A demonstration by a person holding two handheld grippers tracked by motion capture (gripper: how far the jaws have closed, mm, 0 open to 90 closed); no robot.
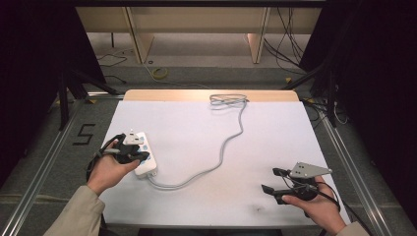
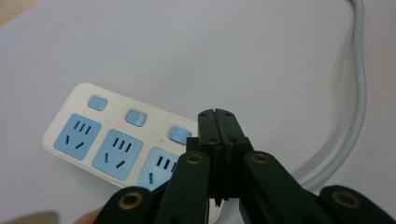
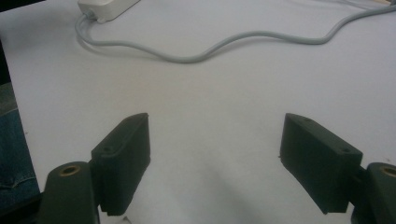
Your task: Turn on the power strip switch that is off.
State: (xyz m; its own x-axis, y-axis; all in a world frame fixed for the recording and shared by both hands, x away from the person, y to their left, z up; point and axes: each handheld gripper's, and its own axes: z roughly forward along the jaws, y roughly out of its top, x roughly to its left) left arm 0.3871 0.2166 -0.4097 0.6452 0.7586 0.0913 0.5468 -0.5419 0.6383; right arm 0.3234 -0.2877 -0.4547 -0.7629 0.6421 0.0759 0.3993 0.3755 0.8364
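A white power strip [image 1: 143, 158] with blue sockets [image 2: 116, 154] and blue switches lies at the left of the white table [image 1: 275, 132]. A white plug [image 1: 133, 136] stands at its far end. My left gripper [image 1: 139, 156] hovers over the strip's near part, its jaws pressed together with nothing between them; its tips [image 2: 218, 117] sit by the nearest blue switch [image 2: 180, 134]. My right gripper [image 1: 270, 180] rests low at the near right with its jaws wide apart [image 3: 217, 123] over bare table. The strip's grey cable [image 1: 223, 150] snakes across the middle.
The cable ends in a loose coil [image 1: 227, 100] at the table's far edge. A metal rail [image 1: 46, 162] runs along the left side and another [image 1: 351, 162] along the right. Loose wires [image 1: 287, 46] lie on the floor beyond.
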